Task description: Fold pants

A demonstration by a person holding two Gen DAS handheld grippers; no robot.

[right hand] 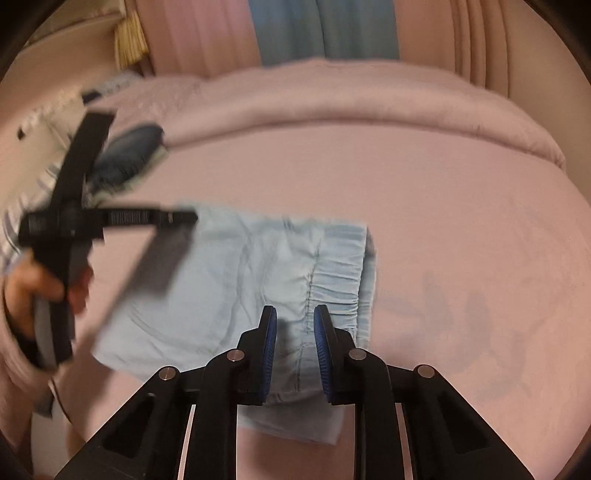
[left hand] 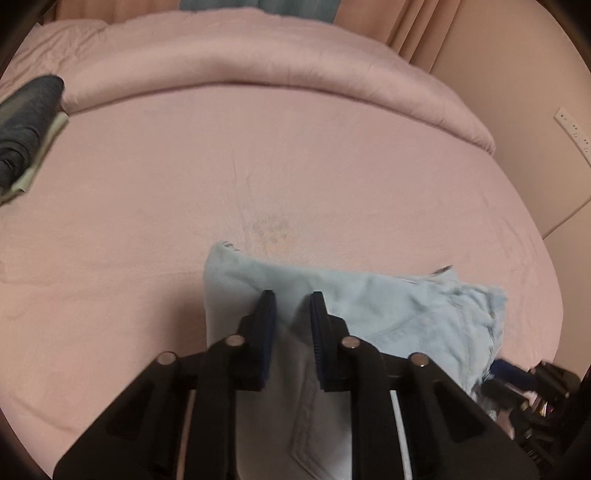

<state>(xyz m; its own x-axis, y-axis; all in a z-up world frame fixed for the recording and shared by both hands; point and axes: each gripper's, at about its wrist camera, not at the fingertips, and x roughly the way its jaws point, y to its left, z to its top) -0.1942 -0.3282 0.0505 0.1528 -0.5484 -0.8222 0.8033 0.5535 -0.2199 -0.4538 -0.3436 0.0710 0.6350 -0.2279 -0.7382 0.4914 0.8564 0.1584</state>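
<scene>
Light blue pants (right hand: 240,280) lie folded into a compact rectangle on the pink bed sheet (right hand: 461,221); the gathered waistband sits at the right end. My right gripper (right hand: 294,314) is open, jaws apart just above the waistband, holding nothing. In the left wrist view the pants (left hand: 388,306) lie under and right of my left gripper (left hand: 292,299), which is open above the fabric's left part, empty. The left gripper also shows in the right wrist view (right hand: 184,218), blurred, at the pants' left edge.
A dark blue folded garment (left hand: 26,125) lies at the bed's far left, also in the right wrist view (right hand: 129,155). A rolled pink duvet (left hand: 258,62) runs along the far side. Pink and blue curtains (right hand: 325,33) hang behind. A wall with a power strip (left hand: 574,129) is on the right.
</scene>
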